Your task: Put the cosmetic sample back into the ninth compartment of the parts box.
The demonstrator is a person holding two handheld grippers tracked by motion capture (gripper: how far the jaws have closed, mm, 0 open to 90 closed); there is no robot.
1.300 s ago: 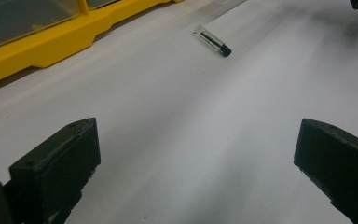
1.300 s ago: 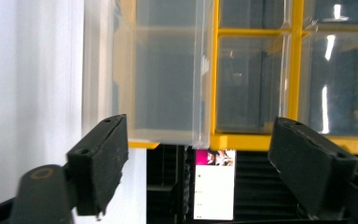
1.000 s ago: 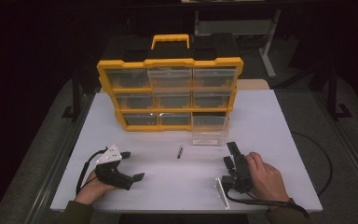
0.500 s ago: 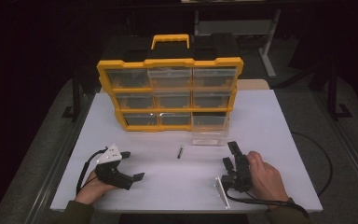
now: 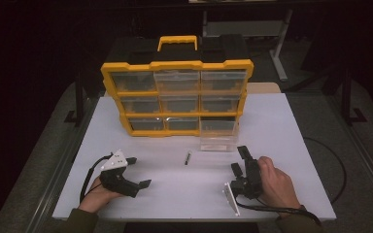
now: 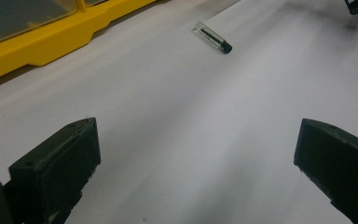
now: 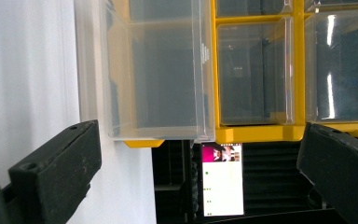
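A yellow organiser (image 5: 175, 65) with clear drawers stands at the back of the white table (image 5: 291, 145). Its bottom right drawer (image 5: 217, 137) is pulled out, and this clear drawer (image 7: 158, 74) looks empty in the right gripper view. A small clear vial with a black cap (image 5: 187, 158) lies in front of it; the vial (image 6: 213, 38) is well ahead of my left gripper (image 6: 196, 154). The left gripper (image 5: 138, 171) rests open at the front left. My right gripper (image 5: 239, 160) lies on its side at the front right, jaws just opened wide, with nothing between them.
The organiser's yellow frame (image 6: 37, 46) runs along the left gripper view's top left. Cables trail from both grippers toward the table's front edge. Dark floor and a metal stand (image 5: 272, 39) lie beyond the table. A lit screen (image 7: 221, 179) shows under the organiser in the right gripper view.
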